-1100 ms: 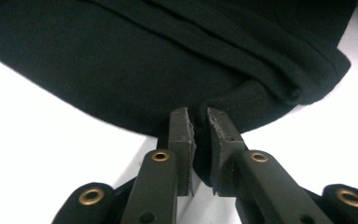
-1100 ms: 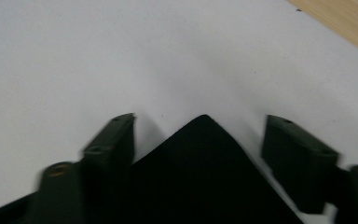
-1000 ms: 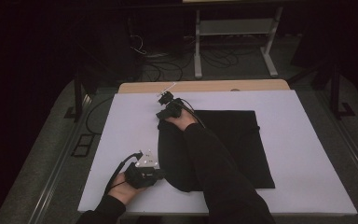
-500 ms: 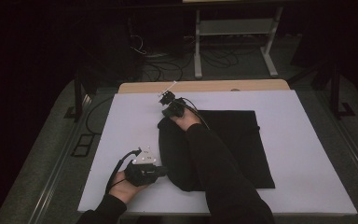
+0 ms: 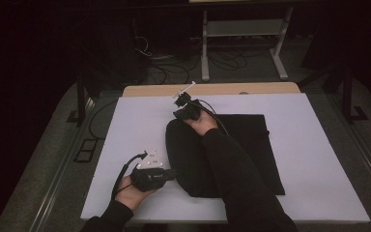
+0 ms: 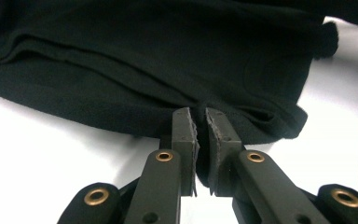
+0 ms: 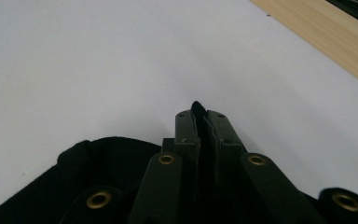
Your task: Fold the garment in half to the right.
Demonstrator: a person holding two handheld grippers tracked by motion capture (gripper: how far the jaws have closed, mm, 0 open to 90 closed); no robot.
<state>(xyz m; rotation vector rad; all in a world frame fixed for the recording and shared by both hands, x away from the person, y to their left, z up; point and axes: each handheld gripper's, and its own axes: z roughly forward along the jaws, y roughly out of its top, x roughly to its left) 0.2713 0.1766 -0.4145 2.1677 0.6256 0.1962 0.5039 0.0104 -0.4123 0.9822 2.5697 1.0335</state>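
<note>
A white desk (image 5: 125, 125) covers the middle of the high view, with a strip of pale wood (image 5: 222, 89) showing along its 12 o'clock edge. Beyond that edge, on the dark floor, tangled cables (image 5: 174, 63) lie at about 11 o'clock, and a light metal stand (image 5: 244, 29) rises at about 12 to 1 o'clock. At 9 o'clock beside the desk, a floor socket plate (image 5: 84, 150) sits low.
</note>
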